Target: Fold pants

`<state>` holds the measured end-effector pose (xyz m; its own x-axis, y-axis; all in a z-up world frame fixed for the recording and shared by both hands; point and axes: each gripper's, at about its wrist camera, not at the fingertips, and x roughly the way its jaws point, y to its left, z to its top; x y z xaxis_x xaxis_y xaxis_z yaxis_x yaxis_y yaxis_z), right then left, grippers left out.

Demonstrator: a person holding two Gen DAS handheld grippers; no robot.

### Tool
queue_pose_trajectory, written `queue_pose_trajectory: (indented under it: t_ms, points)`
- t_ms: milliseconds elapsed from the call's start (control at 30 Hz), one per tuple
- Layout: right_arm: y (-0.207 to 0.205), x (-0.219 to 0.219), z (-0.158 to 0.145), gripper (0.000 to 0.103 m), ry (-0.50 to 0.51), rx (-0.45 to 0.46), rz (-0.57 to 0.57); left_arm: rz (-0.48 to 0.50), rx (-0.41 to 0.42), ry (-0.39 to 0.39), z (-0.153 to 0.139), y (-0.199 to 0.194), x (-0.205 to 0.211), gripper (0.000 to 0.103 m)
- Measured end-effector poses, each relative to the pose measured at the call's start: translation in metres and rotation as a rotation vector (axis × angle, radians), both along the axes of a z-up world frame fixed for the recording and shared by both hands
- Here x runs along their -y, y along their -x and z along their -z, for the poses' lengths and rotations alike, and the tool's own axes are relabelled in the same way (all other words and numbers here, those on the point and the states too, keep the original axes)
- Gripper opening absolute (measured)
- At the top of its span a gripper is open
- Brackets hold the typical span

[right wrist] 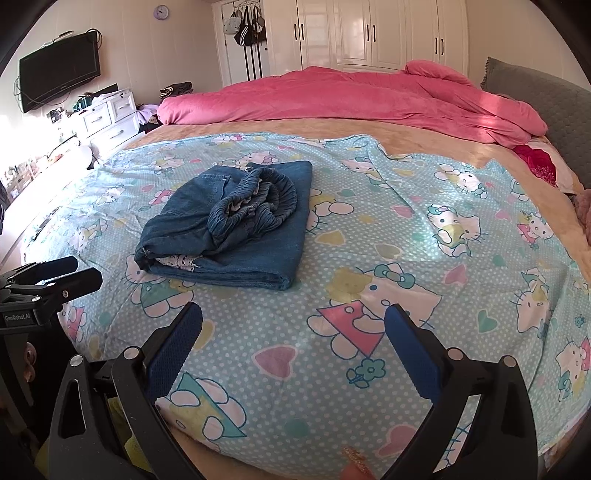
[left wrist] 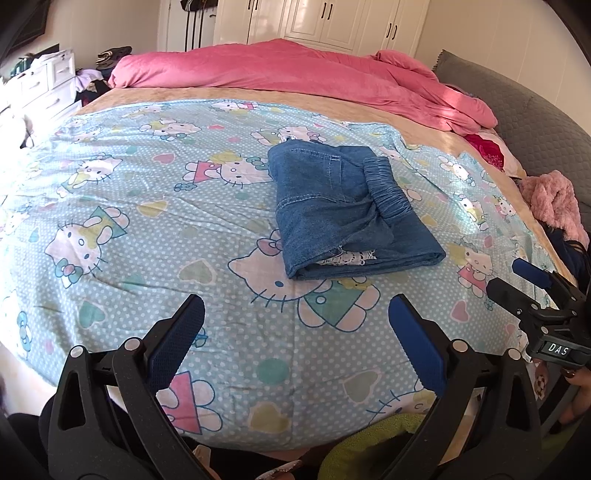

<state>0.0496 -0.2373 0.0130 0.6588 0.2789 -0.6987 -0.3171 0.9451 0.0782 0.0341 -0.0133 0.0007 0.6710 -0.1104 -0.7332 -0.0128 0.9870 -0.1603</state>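
Blue denim pants (left wrist: 343, 210) lie folded in a compact bundle on the light-blue cartoon-cat sheet (left wrist: 147, 221), elastic waistband on top and a white lining showing at the near edge. In the right wrist view the pants (right wrist: 236, 225) lie ahead and to the left. My left gripper (left wrist: 295, 325) is open and empty, pulled back from the pants near the bed's front edge. My right gripper (right wrist: 293, 328) is open and empty too, also back from the pants. The right gripper shows at the right edge of the left wrist view (left wrist: 532, 280); the left gripper shows at the left edge of the right wrist view (right wrist: 55, 277).
A pink duvet (left wrist: 295, 70) is bunched along the far side of the bed. A grey headboard (left wrist: 517, 107) is at the right, with pink fluffy cloth (left wrist: 554, 203) below it. White drawers (right wrist: 107, 118) and a wall TV (right wrist: 59, 70) stand at the left. White wardrobes (right wrist: 369, 33) are behind.
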Motion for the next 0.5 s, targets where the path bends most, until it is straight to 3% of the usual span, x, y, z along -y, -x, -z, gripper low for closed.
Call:
queue_pose_trajectory:
  t_ms: [500]
  points:
    - [0.0004,0.0007,0.0,0.098,-0.001,0.0,0.001,0.0,-0.001,-0.006,0.0004,-0.001,0.0004,0.094]
